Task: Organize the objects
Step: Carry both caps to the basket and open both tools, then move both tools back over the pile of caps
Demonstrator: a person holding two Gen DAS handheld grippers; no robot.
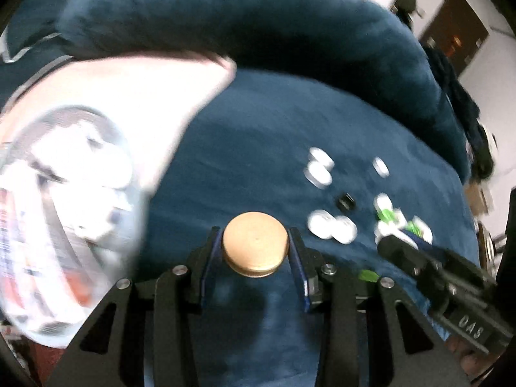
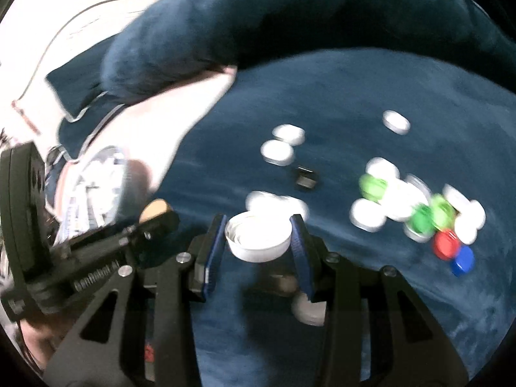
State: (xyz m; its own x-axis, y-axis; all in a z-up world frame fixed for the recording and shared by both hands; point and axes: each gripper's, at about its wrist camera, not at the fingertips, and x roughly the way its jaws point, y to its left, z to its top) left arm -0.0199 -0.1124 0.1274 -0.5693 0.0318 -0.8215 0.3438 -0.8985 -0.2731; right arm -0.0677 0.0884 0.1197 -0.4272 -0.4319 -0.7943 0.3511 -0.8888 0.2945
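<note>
While both frames are smeared by motion blur, the left gripper (image 1: pixel 255 248) plainly pinches a gold lid (image 1: pixel 255 243) between its blue-padded fingers (image 1: pixel 211 258), top face up, lifted above the dark blue blanket (image 1: pixel 274 129). The right gripper (image 2: pixel 258 240) likewise clamps a white lid (image 2: pixel 257 240), held with its hollow, threaded side up and a pad pressed against each side of the rim.

In the right wrist view the left gripper (image 2: pixel 158 217) shows at the left with the gold lid (image 2: pixel 154 210) peeking over its tip; in the left wrist view the right gripper (image 1: pixel 395 242) reaches in from the lower right.

Beyond the held lids, loose caps lie scattered on the blanket. Two white caps (image 2: pixel 283 143) sit touching each other further out, with a small black cap (image 2: pixel 305 178) just beside them and a lone white cap (image 2: pixel 396 122) well apart to the right. Just behind the held white lid lie two more white caps (image 2: pixel 274 203), side by side. To the right is a crowded cluster of white and green caps (image 2: pixel 416 203), and at its near edge a red cap (image 2: pixel 446 244) touches a blue cap (image 2: pixel 462 260). Another white cap (image 2: pixel 308 309) lies under the right gripper, partly hidden by its finger.

A clear container (image 1: pixel 64 213) holding white pieces sits at the left edge, too blurred to read. A rolled blue fold (image 1: pixel 242 25) curves across the far side.
</note>
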